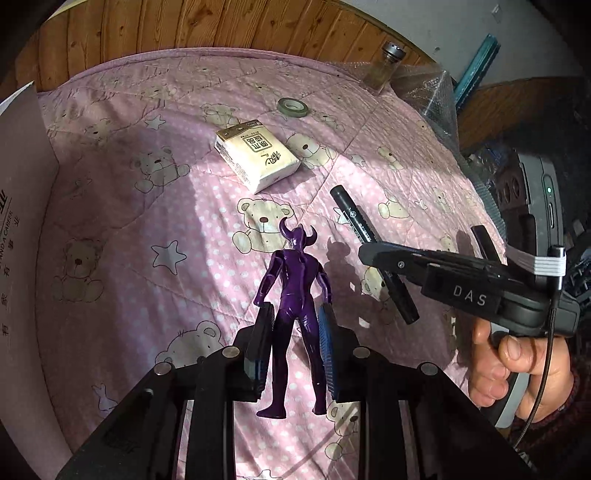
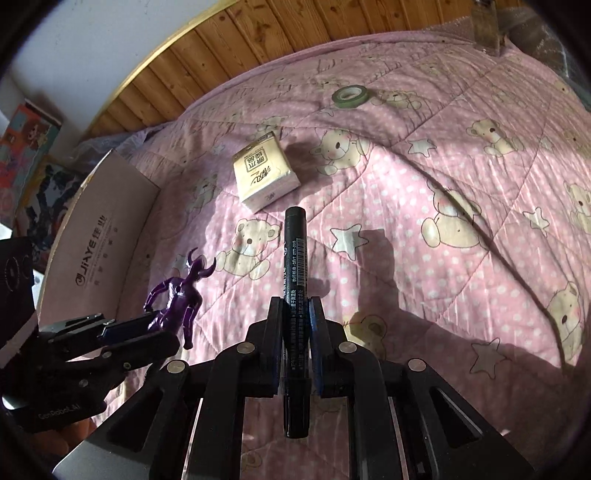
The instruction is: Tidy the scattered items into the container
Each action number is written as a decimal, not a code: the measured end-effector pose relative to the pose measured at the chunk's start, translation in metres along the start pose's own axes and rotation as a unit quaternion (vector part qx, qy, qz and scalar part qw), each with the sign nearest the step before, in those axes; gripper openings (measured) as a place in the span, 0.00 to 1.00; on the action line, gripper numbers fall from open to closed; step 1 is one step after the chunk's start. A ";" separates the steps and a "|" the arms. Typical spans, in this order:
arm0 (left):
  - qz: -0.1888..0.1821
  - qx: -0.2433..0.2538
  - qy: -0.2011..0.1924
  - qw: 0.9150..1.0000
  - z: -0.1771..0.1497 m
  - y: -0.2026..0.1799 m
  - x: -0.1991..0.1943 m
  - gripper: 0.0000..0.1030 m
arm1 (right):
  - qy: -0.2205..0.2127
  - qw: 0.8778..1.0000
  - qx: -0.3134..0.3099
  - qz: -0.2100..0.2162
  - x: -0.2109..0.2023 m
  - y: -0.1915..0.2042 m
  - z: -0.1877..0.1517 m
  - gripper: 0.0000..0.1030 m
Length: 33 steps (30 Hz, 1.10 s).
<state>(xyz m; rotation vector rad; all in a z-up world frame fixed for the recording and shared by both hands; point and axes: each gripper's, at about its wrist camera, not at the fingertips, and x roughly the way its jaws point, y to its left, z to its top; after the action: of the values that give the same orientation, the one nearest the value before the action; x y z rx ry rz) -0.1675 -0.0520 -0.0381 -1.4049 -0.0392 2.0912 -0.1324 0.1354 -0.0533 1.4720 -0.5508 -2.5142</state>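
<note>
While both grippers are loaded, left gripper (image 1: 293, 347) is clamped on the purple figure (image 1: 295, 295) at the legs, right gripper (image 2: 297, 343) clenched on the black marker (image 2: 295, 280) mid-barrel. Both lifted clear of the bed (image 2: 461, 166), likely for one trip to the cardboard box (image 2: 107, 236) at left. Tissue pack (image 1: 256, 158) and tape roll (image 1: 293, 107) lie on the quilt.

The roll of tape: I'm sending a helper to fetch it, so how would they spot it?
On the pink bear-print quilt, look toward the far end near the wooden headboard. Beyond the cream tissue pack lies the roll of tape, flat. It is the only ring-shaped item, greenish with an open centre.
</note>
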 end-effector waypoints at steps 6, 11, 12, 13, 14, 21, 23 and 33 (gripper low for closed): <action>-0.003 -0.021 -0.011 1.000 -0.009 0.001 -0.016 0.25 | -0.007 1.000 0.012 0.016 -0.010 0.015 -0.018 0.13; -0.004 -0.032 -0.021 0.999 -0.017 0.001 -0.031 0.25 | -0.015 1.000 0.013 0.020 -0.020 0.025 -0.028 0.13; -0.005 -0.033 -0.024 0.999 -0.019 0.000 -0.035 0.25 | -0.018 1.000 0.012 0.020 -0.023 0.027 -0.030 0.13; -0.005 -0.035 -0.026 0.999 -0.021 0.000 -0.038 0.25 | -0.021 1.000 0.012 0.019 -0.025 0.029 -0.032 0.13; -0.005 -0.037 -0.028 0.999 -0.022 0.000 -0.042 0.25 | -0.022 0.999 0.012 0.020 -0.027 0.031 -0.034 0.13; -0.009 -0.050 -0.047 0.998 -0.030 0.000 -0.065 0.25 | -0.032 0.999 0.008 0.014 -0.042 0.042 -0.048 0.13; -0.009 -0.051 -0.055 0.997 -0.031 -0.001 -0.073 0.25 | -0.035 0.999 0.006 0.011 -0.047 0.045 -0.052 0.13; -0.011 -0.068 -0.088 0.994 -0.043 0.000 -0.109 0.25 | -0.056 0.998 -0.016 0.007 -0.071 0.069 -0.066 0.13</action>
<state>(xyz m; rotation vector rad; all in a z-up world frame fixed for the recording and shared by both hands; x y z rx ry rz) -0.1041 -0.1192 0.0334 -1.2873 -0.2723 2.2232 -0.0423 0.0811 0.0020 1.3191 -0.5340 -2.5932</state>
